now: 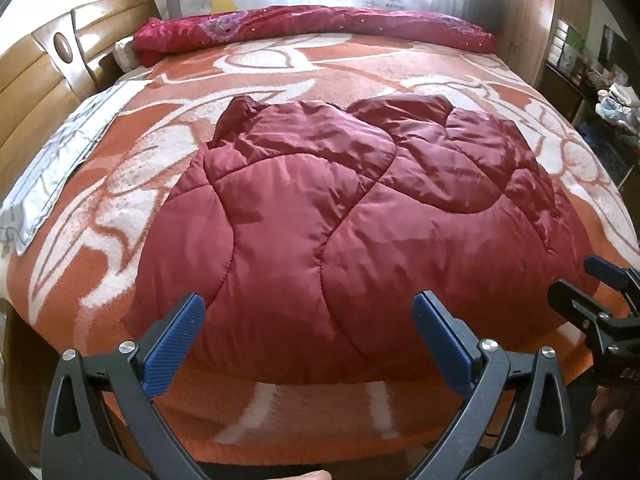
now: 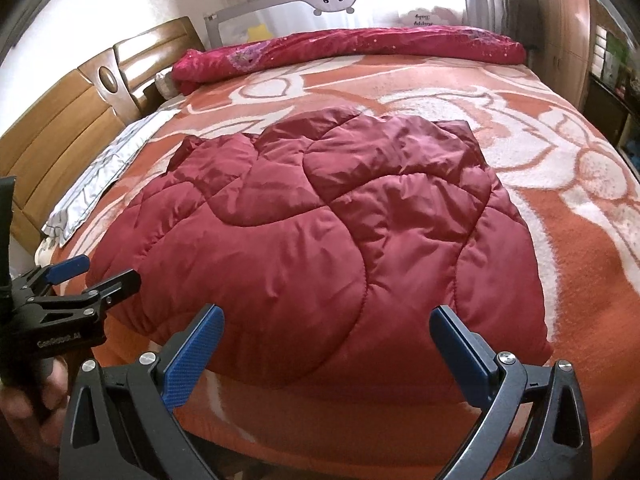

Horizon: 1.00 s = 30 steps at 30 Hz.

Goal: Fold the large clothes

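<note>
**A:** How far along is this fold? The red padded coat is laid out on the orange-and-white blanket, straight ahead of both sets of fingers, with its near hem just past the blue pads.

**B:** Partly done, by the look of it. Both sleeves seem to be tucked in across the top, so the coat is already squared into a rough block. No crosswise fold can be seen yet, so the bottom-to-top fold is probably what's left.

**A:** And the grippers? Is anything being held?

**B:** Nothing is held. The left gripper is spread wide, with the coat's hem showing between and beyond its pads. The right gripper is spread wide too, empty, and lined up with the hem nearer the coat's right corner. Neither is touching the fabric as far as can be told.

**A:** So a grab at the two near corners is likely next?

**B:** That's the guess. The rolled red quilt far beyond the fingertips isn't involved.
</note>
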Motion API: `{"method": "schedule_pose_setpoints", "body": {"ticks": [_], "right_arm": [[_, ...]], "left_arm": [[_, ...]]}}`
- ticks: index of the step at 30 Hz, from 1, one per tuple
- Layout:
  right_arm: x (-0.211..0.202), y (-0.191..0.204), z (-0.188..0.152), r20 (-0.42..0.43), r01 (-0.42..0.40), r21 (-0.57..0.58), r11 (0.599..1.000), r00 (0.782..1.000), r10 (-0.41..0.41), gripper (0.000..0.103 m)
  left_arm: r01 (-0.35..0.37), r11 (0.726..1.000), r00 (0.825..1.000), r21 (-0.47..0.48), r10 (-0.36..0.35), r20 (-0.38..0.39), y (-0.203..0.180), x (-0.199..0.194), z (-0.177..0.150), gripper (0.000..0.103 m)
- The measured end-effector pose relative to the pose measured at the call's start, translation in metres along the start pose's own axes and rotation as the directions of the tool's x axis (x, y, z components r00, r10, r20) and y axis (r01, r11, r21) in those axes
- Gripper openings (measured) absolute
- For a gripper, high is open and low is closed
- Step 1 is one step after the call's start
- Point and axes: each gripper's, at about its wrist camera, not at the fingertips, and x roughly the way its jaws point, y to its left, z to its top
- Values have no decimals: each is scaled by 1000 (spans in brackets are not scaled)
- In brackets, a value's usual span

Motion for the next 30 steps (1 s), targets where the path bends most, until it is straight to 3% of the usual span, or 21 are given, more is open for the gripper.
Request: {"method": "schedule_pose_setpoints", "body": {"ticks": [30], "right_arm": [[-8, 6, 11, 11, -12, -15, 1000, 1000, 12, 103]], "left_arm": [[15, 1000, 1000, 11, -15, -10, -5, -2, 2, 103]]}}
